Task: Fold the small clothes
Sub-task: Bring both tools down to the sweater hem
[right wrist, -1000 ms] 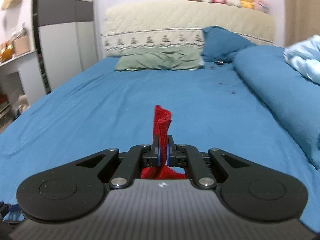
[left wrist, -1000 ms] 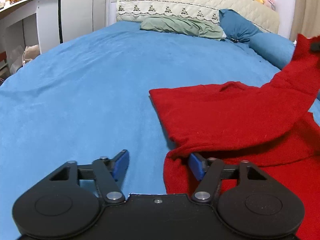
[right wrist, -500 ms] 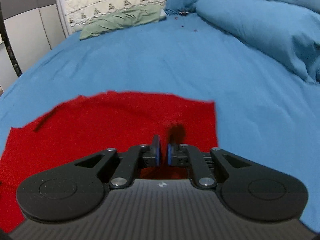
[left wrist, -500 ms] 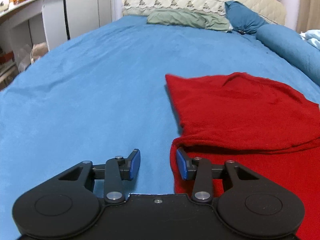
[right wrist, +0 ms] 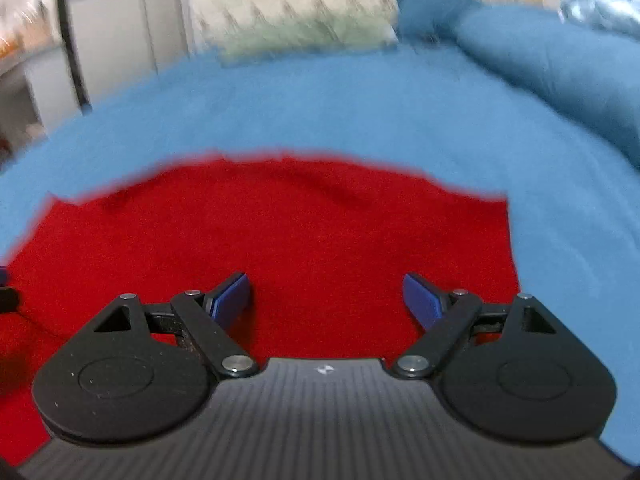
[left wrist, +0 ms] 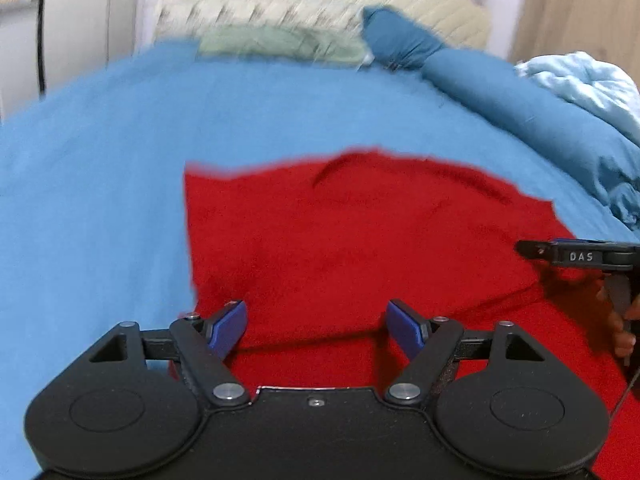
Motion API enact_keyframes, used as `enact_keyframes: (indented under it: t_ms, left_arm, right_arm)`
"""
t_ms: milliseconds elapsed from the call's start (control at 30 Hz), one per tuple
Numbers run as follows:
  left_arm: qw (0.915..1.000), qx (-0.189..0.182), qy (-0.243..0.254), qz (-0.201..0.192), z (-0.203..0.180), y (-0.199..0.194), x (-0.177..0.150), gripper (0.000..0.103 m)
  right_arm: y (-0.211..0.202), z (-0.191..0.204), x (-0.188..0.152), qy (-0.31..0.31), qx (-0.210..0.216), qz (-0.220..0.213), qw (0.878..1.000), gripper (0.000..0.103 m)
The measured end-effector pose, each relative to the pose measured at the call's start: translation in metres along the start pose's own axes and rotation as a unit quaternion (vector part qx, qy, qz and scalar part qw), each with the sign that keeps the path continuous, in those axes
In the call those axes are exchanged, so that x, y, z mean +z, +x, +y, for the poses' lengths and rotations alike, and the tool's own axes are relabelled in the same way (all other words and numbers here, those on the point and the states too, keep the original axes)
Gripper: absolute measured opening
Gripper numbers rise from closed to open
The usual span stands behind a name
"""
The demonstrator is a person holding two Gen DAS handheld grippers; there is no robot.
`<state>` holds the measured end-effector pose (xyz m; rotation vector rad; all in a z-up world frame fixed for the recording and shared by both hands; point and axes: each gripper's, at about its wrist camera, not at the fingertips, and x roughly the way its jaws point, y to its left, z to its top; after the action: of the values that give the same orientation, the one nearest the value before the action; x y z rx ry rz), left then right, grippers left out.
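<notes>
Both grippers, left (left wrist: pixel 316 320) and right (right wrist: pixel 326 296), spread wide; red garment (left wrist: pixel 360 248) flat, long axis seemingly left-right.

Left gripper (left wrist: pixel 316 326) and right gripper (right wrist: pixel 327 300) both hold fingers spread wide.

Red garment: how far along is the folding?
One fold looks done: a layer of the red garment lies flat over the rest on the bed. Nothing is in hand; left hand-held gripper and right hand-held gripper are open. Further folds likely remain.
</notes>
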<state>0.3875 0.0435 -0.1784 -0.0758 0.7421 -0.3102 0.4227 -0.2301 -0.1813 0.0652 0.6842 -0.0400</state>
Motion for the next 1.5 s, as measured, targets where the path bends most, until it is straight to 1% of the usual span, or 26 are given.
enact_keyframes:
  t_ms: [33, 67, 100, 167, 200, 233, 267, 300, 333, 367, 433, 500, 600, 700, 767, 867, 933, 1000, 1033, 1100, 1200, 1267, 1333, 1433, 1500]
  left_arm:
    - [0.9999, -0.006, 0.002, -0.013, 0.002, -0.003, -0.005, 0.079]
    - [0.9999, -0.004, 0.003, -0.012, 0.002, -0.004, -0.005, 0.079]
    - [0.9999, 0.0, 0.004, -0.01, 0.001, -0.006, -0.003, 0.077]
    - [0.9995, 0.003, 0.003, -0.031, -0.002, -0.015, 0.004, 0.077]
    - [0.9991, 0.007, 0.002, -0.042, -0.002, -0.018, 0.003, 0.079]
    - [0.999, 0.017, 0.001, -0.041, 0.0, -0.016, 0.005, 0.081]
    - [0.9994, 0.022, -0.004, -0.027, 0.002, -0.011, 0.006, 0.081]
    - [0.9998, 0.014, -0.013, -0.006, 0.008, -0.003, 0.004, 0.081]
    - [0.9998, 0.006, -0.019, 0.001, 0.014, -0.001, -0.001, 0.081]
    - [0.9998, 0.002, -0.016, -0.007, 0.015, -0.003, -0.004, 0.081]
    - [0.9999, 0.005, -0.009, -0.005, 0.013, -0.004, -0.004, 0.081]
    - [0.9999, 0.006, -0.014, -0.003, 0.012, -0.005, -0.001, 0.081]
    - [0.9994, 0.006, -0.033, -0.007, 0.011, -0.018, 0.007, 0.081]
    - [0.9992, 0.018, -0.029, -0.022, 0.007, -0.048, 0.015, 0.081]
    - [0.9987, 0.032, -0.019, -0.034, 0.001, -0.075, 0.02, 0.081]
    - [0.9973, 0.054, -0.01, -0.049, -0.008, -0.115, 0.023, 0.087]
    - [0.9961, 0.066, -0.009, -0.059, -0.017, -0.148, 0.021, 0.093]
    - [0.9956, 0.069, -0.011, -0.062, -0.026, -0.178, 0.016, 0.098]
    - [0.9961, 0.063, -0.014, -0.061, -0.027, -0.189, 0.012, 0.102]
    - [0.9973, 0.05, -0.028, -0.046, -0.03, -0.21, -0.001, 0.103]
    - [0.9964, 0.061, -0.053, -0.025, -0.033, -0.232, -0.021, 0.103]
    - [0.9957, 0.063, -0.065, -0.017, -0.036, -0.247, -0.039, 0.103]
    - [0.9951, 0.07, -0.07, -0.006, -0.04, -0.257, -0.06, 0.103]
    - [0.994, 0.082, -0.068, 0.024, -0.046, -0.263, -0.093, 0.103]
    - [0.9935, 0.084, -0.067, 0.038, -0.048, -0.263, -0.113, 0.103]
  right_arm:
    - [0.0, -0.003, -0.004, 0.007, -0.001, -0.006, 1.0, 0.1]
    - [-0.002, -0.007, -0.006, 0.02, 0.007, -0.016, 1.0, 0.1]
    - [-0.004, -0.008, -0.005, 0.025, 0.009, -0.016, 1.0, 0.1]
    - [-0.011, -0.001, 0.0, 0.012, 0.002, -0.022, 1.0, 0.1]
    - [-0.016, 0.001, 0.002, 0.009, 0.01, -0.038, 0.999, 0.1]
    - [-0.018, 0.003, 0.006, 0.009, 0.025, -0.051, 0.998, 0.101]
    - [-0.014, 0.006, 0.013, 0.008, 0.035, -0.054, 0.998, 0.101]
    - [-0.008, 0.007, 0.017, 0.005, 0.031, -0.047, 0.998, 0.101]
    - [0.002, 0.008, 0.023, 0.002, 0.018, -0.035, 0.999, 0.101]
    - [0.012, 0.008, 0.026, -0.002, 0.0, -0.02, 1.0, 0.101]
    - [0.029, 0.003, 0.026, 0.003, -0.018, 0.001, 1.0, 0.102]
    - [0.031, -0.005, 0.024, 0.02, -0.011, -0.011, 1.0, 0.103]
    - [0.024, -0.003, 0.028, 0.025, -0.014, -0.009, 1.0, 0.103]
    - [-0.004, -0.007, 0.033, 0.034, -0.003, -0.029, 0.999, 0.103]
    - [-0.043, -0.011, 0.034, 0.032, 0.011, -0.055, 0.998, 0.103]
    - [-0.099, -0.018, 0.036, 0.019, 0.014, -0.067, 0.997, 0.103]
    - [-0.141, -0.025, 0.034, 0.012, 0.019, -0.072, 0.997, 0.103]
    - [-0.184, -0.031, 0.029, 0.0, 0.024, -0.073, 0.997, 0.103]
    - [-0.205, -0.033, 0.024, -0.005, 0.023, -0.074, 0.997, 0.103]
    - [-0.243, -0.038, 0.016, -0.016, 0.024, -0.067, 0.997, 0.103]
    - [-0.289, -0.044, -0.004, -0.017, 0.028, -0.049, 0.998, 0.103]
    - [-0.312, -0.047, -0.019, -0.019, 0.027, -0.036, 0.999, 0.103]
    - [-0.329, -0.048, -0.039, -0.023, 0.029, -0.022, 0.999, 0.103]
    - [-0.345, -0.047, -0.074, -0.034, 0.026, 0.002, 0.999, 0.103]
    - [-0.349, -0.047, -0.098, -0.026, 0.021, 0.024, 0.999, 0.102]
